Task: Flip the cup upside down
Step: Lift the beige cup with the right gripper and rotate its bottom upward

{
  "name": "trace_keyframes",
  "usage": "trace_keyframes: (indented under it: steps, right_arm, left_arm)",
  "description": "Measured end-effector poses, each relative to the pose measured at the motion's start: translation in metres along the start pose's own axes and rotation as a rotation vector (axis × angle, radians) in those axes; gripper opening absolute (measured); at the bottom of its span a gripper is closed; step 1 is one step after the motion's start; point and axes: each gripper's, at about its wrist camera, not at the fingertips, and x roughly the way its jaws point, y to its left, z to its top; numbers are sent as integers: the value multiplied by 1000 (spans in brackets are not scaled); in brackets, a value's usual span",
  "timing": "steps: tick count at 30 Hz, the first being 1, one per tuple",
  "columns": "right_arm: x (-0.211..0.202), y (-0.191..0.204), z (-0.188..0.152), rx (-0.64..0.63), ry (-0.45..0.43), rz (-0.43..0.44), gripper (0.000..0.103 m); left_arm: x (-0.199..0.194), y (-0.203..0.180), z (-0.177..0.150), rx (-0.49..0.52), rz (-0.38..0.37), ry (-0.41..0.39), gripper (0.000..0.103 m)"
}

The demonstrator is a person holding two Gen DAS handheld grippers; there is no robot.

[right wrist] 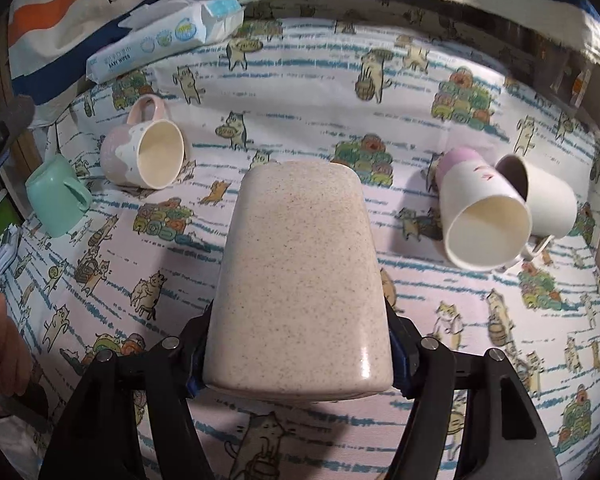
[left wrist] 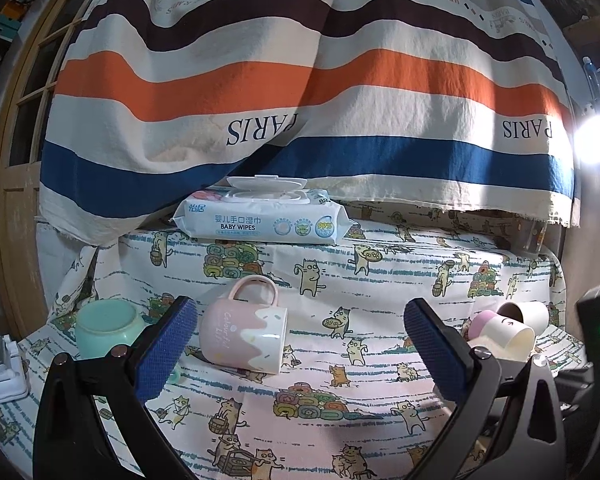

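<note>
My right gripper (right wrist: 298, 364) is shut on a speckled beige cup (right wrist: 300, 272), held above the cat-print tablecloth (right wrist: 300, 80) and pointing away from the camera. Its fingers are mostly hidden behind the cup. My left gripper (left wrist: 300, 344) is open and empty, low over the cloth. A pink and white mug (left wrist: 246, 332) lies on its side just beyond the left finger (left wrist: 168, 348), handle up; it also shows in the right wrist view (right wrist: 144, 152).
A mint green cup (left wrist: 108, 328) stands at the left (right wrist: 56, 200). A white and pink cup (right wrist: 480, 216) and a white mug (right wrist: 540, 200) lie on their sides at the right (left wrist: 504, 332). A baby wipes pack (left wrist: 260, 220) lies at the back under a striped cloth (left wrist: 300, 80).
</note>
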Motion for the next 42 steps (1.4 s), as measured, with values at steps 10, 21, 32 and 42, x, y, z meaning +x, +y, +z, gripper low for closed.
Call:
trace_keyframes:
  steps: [10, 21, 32, 42]
  right_arm:
    - [-34, -6, 10, -53, -110, 16, 69]
    - [-29, 1, 1, -135, -67, 99, 69]
    - [-40, -1, -10, -181, -91, 150, 69]
    - [-45, -10, -6, -176, -91, 188, 69]
  left_arm:
    - [-1, -7, -3, 36, -9, -3, 103]
    - [-8, -18, 6, 71, -90, -13, 103]
    - [31, -55, 18, 106, -335, 246, 103]
    - [50, -77, 4, 117, -436, 418, 100]
